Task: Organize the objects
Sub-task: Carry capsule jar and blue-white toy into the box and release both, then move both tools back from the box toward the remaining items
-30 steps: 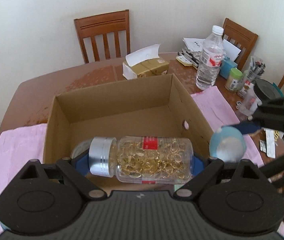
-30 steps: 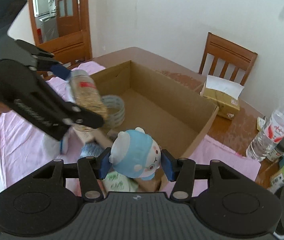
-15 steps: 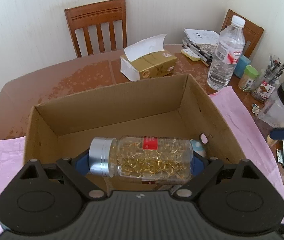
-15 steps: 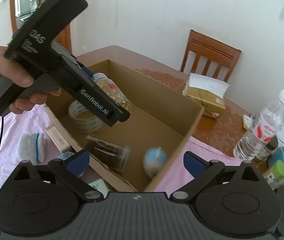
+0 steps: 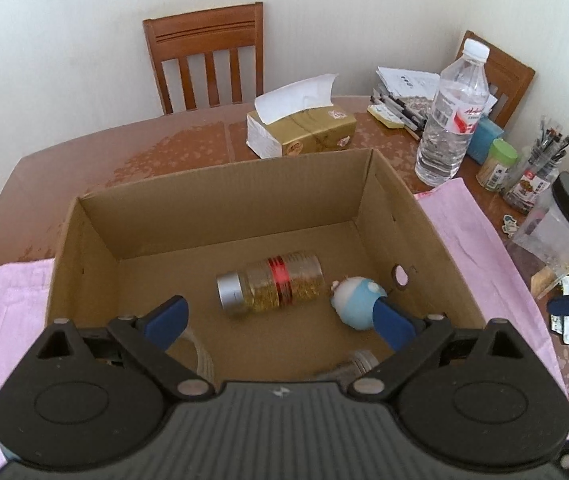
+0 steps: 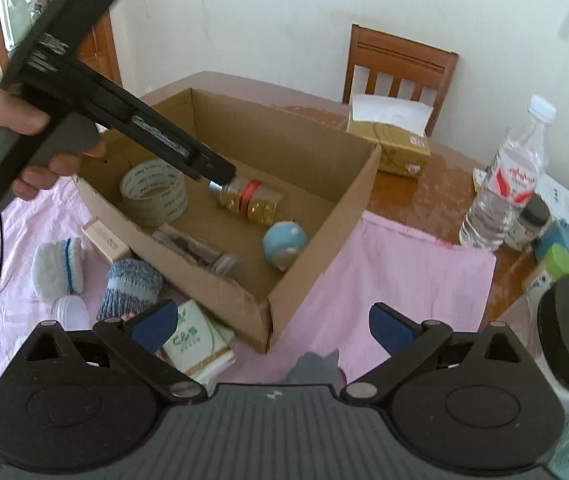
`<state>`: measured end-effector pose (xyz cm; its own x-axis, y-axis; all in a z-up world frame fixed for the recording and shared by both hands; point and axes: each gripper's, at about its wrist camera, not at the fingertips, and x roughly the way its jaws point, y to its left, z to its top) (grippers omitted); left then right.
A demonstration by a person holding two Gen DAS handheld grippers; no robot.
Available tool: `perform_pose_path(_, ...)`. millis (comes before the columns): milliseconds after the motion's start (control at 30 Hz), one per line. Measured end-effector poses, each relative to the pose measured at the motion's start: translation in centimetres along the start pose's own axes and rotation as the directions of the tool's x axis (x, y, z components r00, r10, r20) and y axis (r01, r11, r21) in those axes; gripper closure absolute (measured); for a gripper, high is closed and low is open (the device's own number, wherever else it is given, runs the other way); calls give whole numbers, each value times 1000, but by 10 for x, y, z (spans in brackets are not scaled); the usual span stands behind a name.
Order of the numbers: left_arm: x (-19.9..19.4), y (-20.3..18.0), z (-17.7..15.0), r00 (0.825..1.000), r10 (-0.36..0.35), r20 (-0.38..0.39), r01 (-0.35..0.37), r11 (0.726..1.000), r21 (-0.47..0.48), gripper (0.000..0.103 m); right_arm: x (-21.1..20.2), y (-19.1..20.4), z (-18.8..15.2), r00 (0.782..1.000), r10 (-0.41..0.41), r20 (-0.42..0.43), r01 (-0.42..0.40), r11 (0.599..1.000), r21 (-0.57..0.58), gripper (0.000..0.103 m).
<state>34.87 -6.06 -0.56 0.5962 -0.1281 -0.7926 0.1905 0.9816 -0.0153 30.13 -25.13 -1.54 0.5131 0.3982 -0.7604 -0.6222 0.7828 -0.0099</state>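
Box [image 5: 424, 236]: open cardboard carton on the table [image 5: 188, 144], sitting on a pink cloth [image 6: 396, 264]. Contents, seen from both views: capsule bottle [image 5: 274, 282] lying on its side mid-floor, silver cap toward the left; blue toy [image 5: 358, 302] just beside its base end; tape roll [image 6: 154, 192] at the near-left corner; a clear jar [image 6: 200, 250] on its side against the near wall.

Left gripper [image 5: 280, 320] hangs over the box, jaws spread wide, holding nothing. Right gripper [image 6: 272, 326] is outside the near corner, jaws likewise spread and empty.

Loose on the cloth: white sock [image 6: 58, 266], grey-blue sock [image 6: 132, 284], small white lid [image 6: 70, 308], slim carton [image 6: 106, 240], tissue pack [image 6: 200, 342].

Handling judgement: bottle is rigid, smooth and round, likely to roll; grip across the body. Socks are soft and light; pinch a bunched fold. Tissue pack yields under pressure; take it by the narrow sides. Box walls look thin and would flex if knocked.
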Motion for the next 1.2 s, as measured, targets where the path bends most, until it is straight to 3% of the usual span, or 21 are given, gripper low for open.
perform_pose_path(533,-51,-15,-80,995,93,-35,-97,988,-118,2,-2,-2,-55,999,-15,-35,16,1000,19,0)
perform_pose_path(767,-70,-30,-117,990,138,-43,-143,976,-166,2,3,-3,-91,996,5,-91,4,995,97,0)
perform_pose_path(1200,-51,-58,-153,967,236,-92,-253,925,-284,2,4,2,-124,992,31,-125,-14,991,131,0)
